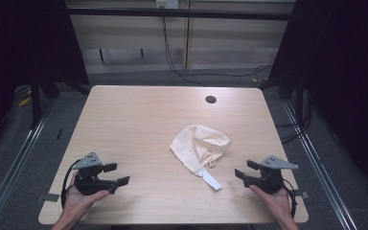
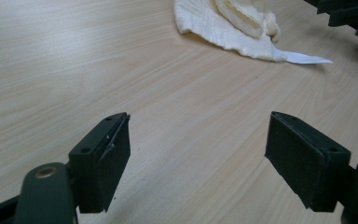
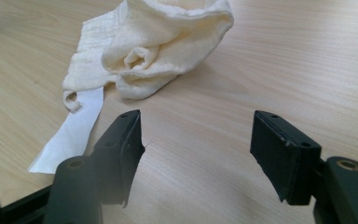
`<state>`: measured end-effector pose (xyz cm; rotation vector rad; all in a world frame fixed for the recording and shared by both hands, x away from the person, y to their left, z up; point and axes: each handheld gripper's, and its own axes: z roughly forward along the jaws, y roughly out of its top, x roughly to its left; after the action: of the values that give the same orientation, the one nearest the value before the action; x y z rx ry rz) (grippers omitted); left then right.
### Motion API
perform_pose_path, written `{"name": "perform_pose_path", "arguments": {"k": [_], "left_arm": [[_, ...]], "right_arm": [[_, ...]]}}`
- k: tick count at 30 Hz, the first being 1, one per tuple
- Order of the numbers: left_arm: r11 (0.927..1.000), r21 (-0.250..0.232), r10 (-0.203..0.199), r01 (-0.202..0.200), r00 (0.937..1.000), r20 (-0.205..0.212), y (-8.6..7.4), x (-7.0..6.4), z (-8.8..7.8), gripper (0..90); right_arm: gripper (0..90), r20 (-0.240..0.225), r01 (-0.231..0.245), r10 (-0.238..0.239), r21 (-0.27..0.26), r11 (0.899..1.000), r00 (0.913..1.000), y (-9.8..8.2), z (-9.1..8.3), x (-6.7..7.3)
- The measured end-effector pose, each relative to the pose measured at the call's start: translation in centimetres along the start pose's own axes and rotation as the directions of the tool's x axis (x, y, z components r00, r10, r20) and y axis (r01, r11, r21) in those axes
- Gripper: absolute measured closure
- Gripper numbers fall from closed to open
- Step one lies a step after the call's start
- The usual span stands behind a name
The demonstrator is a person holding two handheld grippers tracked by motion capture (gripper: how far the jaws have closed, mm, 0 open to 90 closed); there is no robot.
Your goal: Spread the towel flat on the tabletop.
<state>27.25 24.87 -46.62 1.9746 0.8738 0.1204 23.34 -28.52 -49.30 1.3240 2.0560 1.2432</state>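
Observation:
A crumpled cream cloth [image 1: 199, 145] with a white label strip [image 1: 212, 180] lies a little right of the table's middle. My left gripper [image 1: 116, 174] rests near the front left edge, open, jaws pointing right toward the cloth, well apart from it. My right gripper [image 1: 246, 169] sits at the front right, open, jaws pointing left, close to the label strip but not touching. In the left gripper view the cloth [image 2: 233, 25] lies far ahead of the open gripper [image 2: 198, 158]. In the right gripper view the cloth [image 3: 154, 44] and strip [image 3: 72, 133] lie just ahead of the open gripper [image 3: 198, 156].
The light wooden table [image 1: 134, 124] has a round cable hole [image 1: 211, 99] near its far edge. Dark curtains and metal rails flank both sides. Cables run along the floor behind the table.

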Motion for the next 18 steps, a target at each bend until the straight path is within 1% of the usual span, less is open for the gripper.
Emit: {"name": "perform_pose_path", "arguments": {"k": [1, 2, 4, 6, 7, 8, 11, 12, 13, 14, 15, 17, 18], "left_arm": [[1.0000, 0.004, -0.004, 0.004, 1.0000, -0.001, 0.04, 0.07, 0.07, 21.9], [1.0000, 0.004, -0.004, 0.004, 1.0000, -0.001, 0.04, 0.07, 0.07, 22.1], [0.9995, 0.022, -0.025, 0.025, 0.9997, 0.004, 0.06, 0.19, 0.41, 23.1], [0.9993, 0.026, -0.028, 0.028, 0.9996, 0.005, 0.07, 0.15, 0.55, 24.3], [0.9993, 0.026, -0.028, 0.028, 0.9996, 0.005, 0.07, 0.15, 0.55, 25.3], [0.9994, 0.022, -0.027, 0.027, 0.9996, -0.010, 0.09, 0.02, 0.64, 25.3], [0.9995, 0.019, -0.027, 0.027, 0.9996, -0.008, 0.13, -0.09, 0.67, 25.7], [0.9995, 0.016, -0.027, 0.027, 0.9996, -0.013, 0.14, -0.19, 0.63, 25.7], [0.9997, 0.016, -0.017, 0.017, 0.9998, -0.007, 0.12, -0.35, 0.57, 26.4], [0.9998, 0.019, -0.011, 0.011, 0.9999, -0.004, 0.11, -0.45, 0.54, 27.3], [0.9998, 0.019, -0.009, 0.009, 1.0000, -0.001, 0.09, -0.55, 0.54, 27.5], [0.9998, 0.020, 0.003, -0.003, 1.0000, 0.001, 0.03, -0.70, 0.46, 27.5], [0.9998, 0.020, 0.003, -0.003, 1.0000, 0.001, 0.03, -0.70, 0.46, 27.4]], "right_arm": [[32.6, -0.007, 0.000, 0.000, 0.001, 1.000, 1.0000, -0.03, 0.04, 0.00], [31.7, -0.011, 0.010, -0.010, 0.001, 1.000, 0.9999, -0.05, 0.05, -0.03], [31.1, -0.005, 0.001, -0.001, -0.003, 1.000, 1.0000, 0.00, -0.03, -0.02], [28.0, -0.006, -0.011, 0.011, -0.002, 1.000, 0.9999, 0.07, -0.14, -0.11], [28.2, -0.011, -0.018, 0.018, -0.007, 1.000, 0.9998, 0.08, -0.24, -0.19], [28.2, -0.008, -0.020, 0.020, -0.011, 1.000, 0.9998, 0.05, -0.32, -0.27], [28.2, -0.017, -0.020, 0.020, -0.007, 1.000, 0.9997, 0.10, -0.32, -0.36], [28.2, -0.022, -0.018, 0.018, -0.013, 1.000, 0.9996, 0.17, -0.33, -0.37], [27.8, -0.055, -0.033, 0.031, -0.026, 0.999, 0.9980, 0.33, -0.46, -0.29], [27.8, -0.076, -0.041, 0.039, -0.023, 0.999, 0.9963, 0.39, -0.53, -0.22], [28.0, -0.115, -0.049, 0.047, -0.011, 0.999, 0.9923, 0.51, -0.64, -0.06], [28.0, -0.136, -0.031, 0.030, -0.008, 0.999, 0.9902, 0.71, -0.87, 0.44], [28.0, -0.136, -0.031, 0.030, -0.008, 0.999, 0.9902, 0.71, -0.87, 0.44]]}}
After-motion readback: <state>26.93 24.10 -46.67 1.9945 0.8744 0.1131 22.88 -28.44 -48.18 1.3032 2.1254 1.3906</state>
